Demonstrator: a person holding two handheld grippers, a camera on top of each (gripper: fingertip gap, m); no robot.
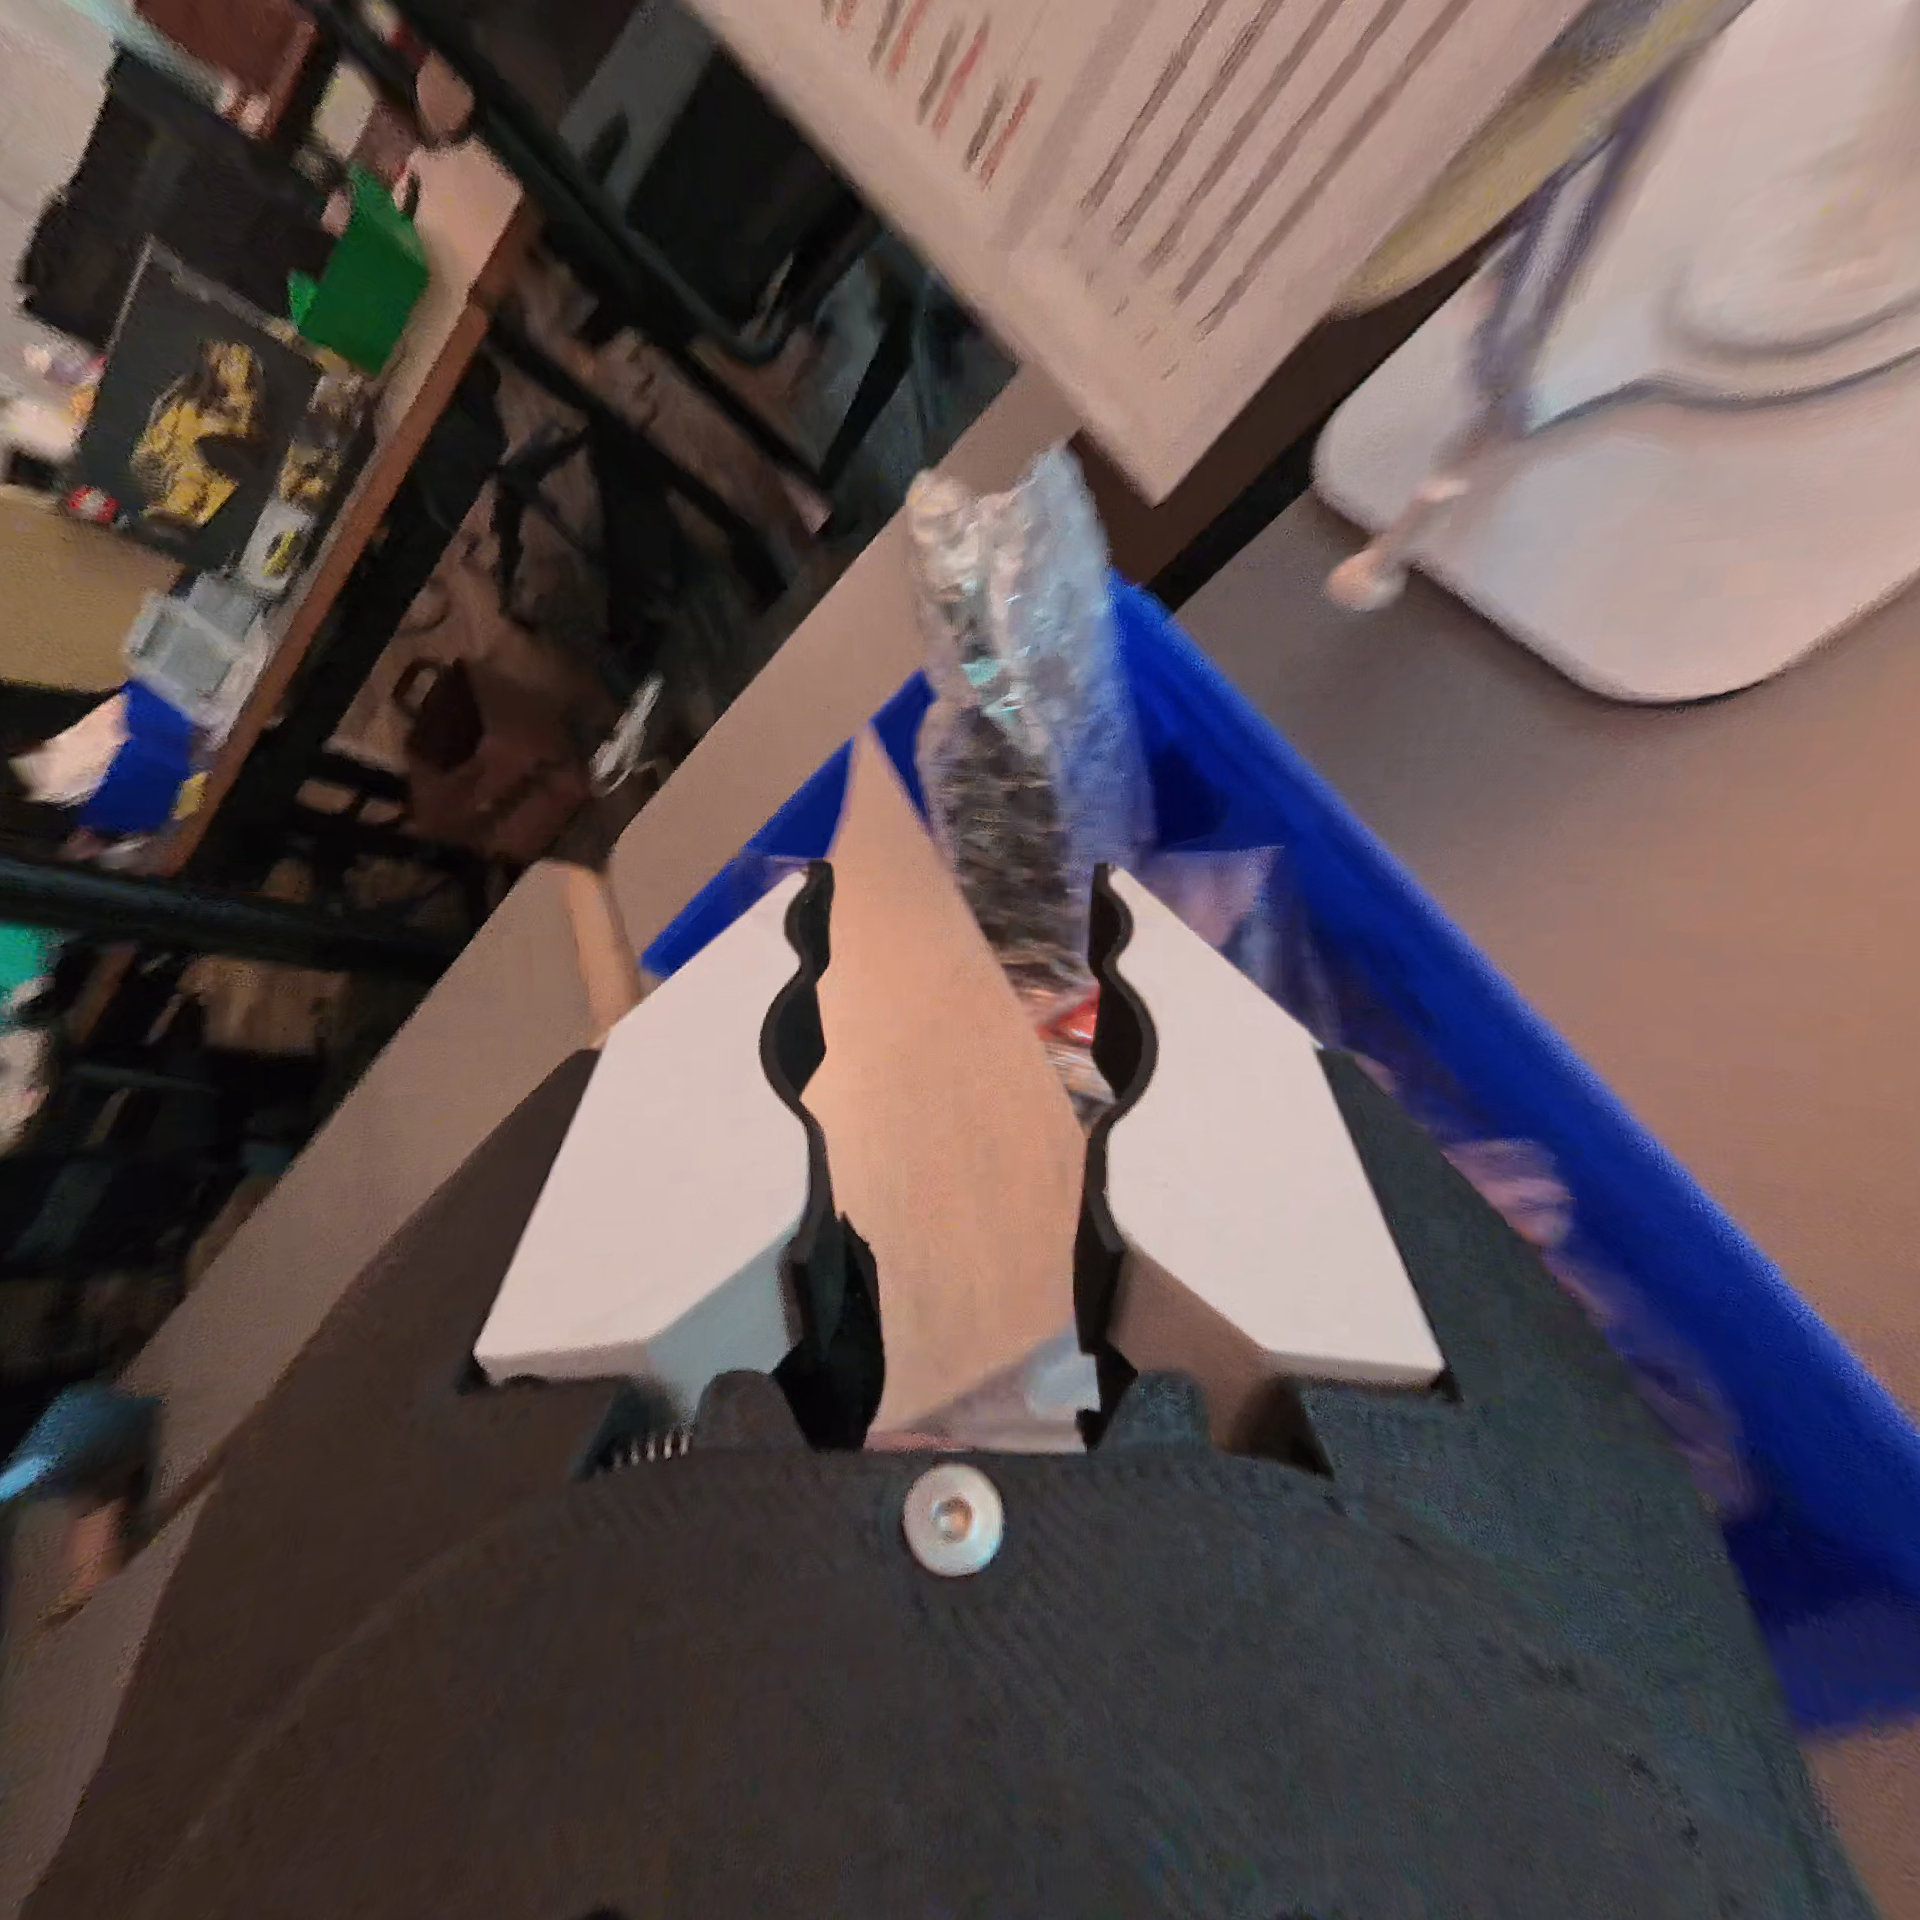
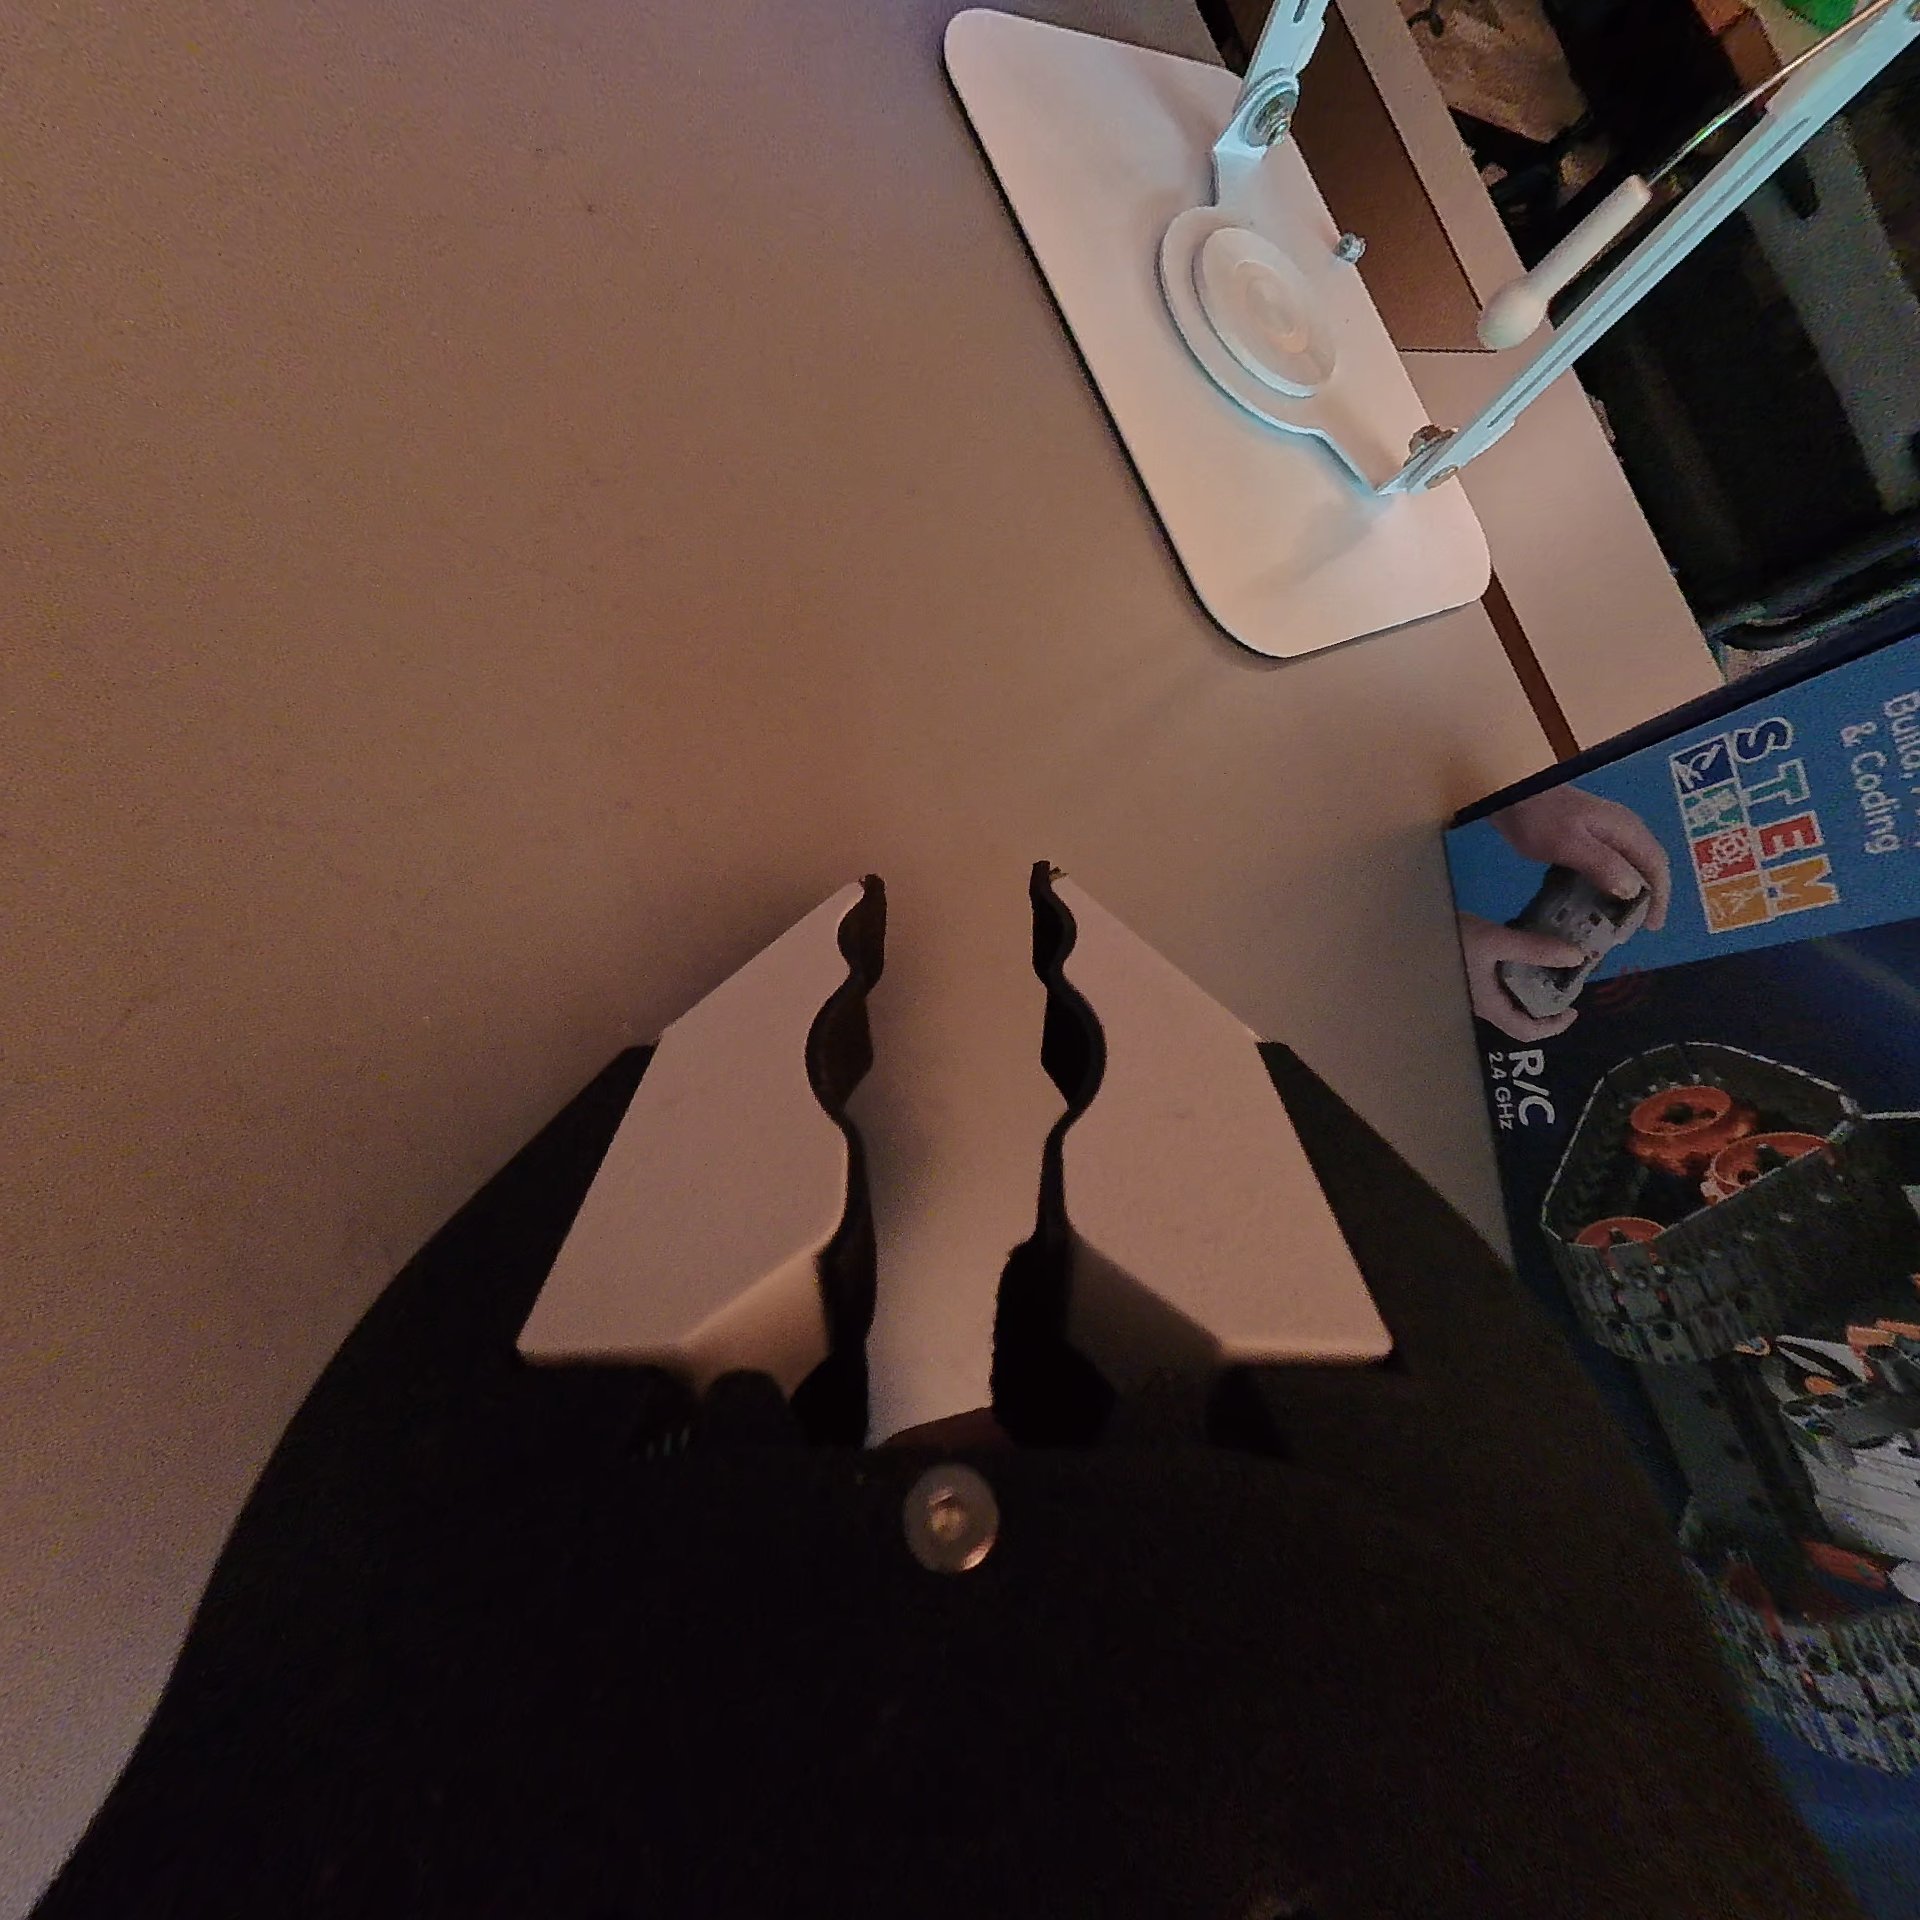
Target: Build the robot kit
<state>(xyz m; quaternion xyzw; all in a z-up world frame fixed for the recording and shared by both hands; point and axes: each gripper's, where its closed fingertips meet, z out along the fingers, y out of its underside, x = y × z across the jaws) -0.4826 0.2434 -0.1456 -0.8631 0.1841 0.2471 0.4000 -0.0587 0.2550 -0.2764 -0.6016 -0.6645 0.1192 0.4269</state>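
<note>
Our left gripper [image 1: 961,873] gaped beside the blue bin [image 1: 1455,997], plastic bag [image 1: 1018,665] at twelve o'clock; our right gripper [image 2: 956,883] gaped empty over the table [image 2: 520,520].

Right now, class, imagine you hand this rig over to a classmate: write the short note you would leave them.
Left claw: open, low over the edge of a blue bin. A crinkled clear plastic bag lies just beyond its tips, close to the right finger. The view is blurred, so contact cannot be told.
Right claw: open, holding nothing, over a bare stretch of the table.
Nearby: a white stand base ahead and to the right of the right claw, and a blue printed box lying flat at its right.
Neither claw grips anything.
</note>
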